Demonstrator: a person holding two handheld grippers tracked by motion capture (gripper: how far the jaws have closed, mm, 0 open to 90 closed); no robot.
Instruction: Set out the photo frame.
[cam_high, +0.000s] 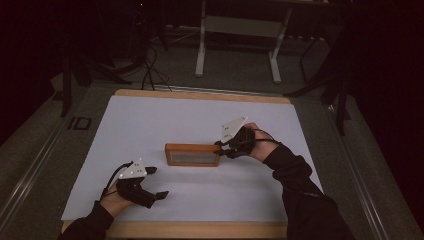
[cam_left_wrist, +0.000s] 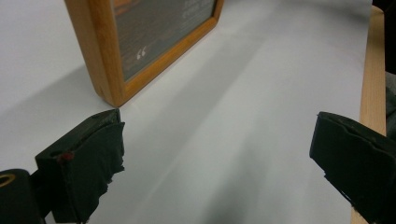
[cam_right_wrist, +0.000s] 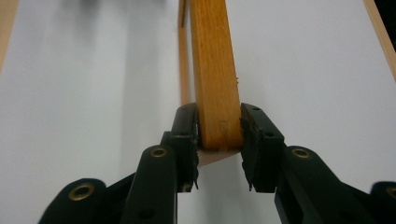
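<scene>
Right gripper view: right hand-held gripper (cam_right_wrist: 219, 135) pinching wooden frame (cam_right_wrist: 212, 60) edge (bare white sheet (cam_right_wrist: 84, 93) alongside).

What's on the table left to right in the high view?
left gripper, jaws open on the white sheet → wooden picture frame, standing on its long edge → right gripper, shut on the frame's right end → the person's right hand.

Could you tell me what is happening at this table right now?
A person works with tongs in each hand at a white-topped table. The right tongs are clamped on the end of a wooden picture frame, which stands on edge mid-table. The left tongs are open, holding nothing, near the front edge.
</scene>
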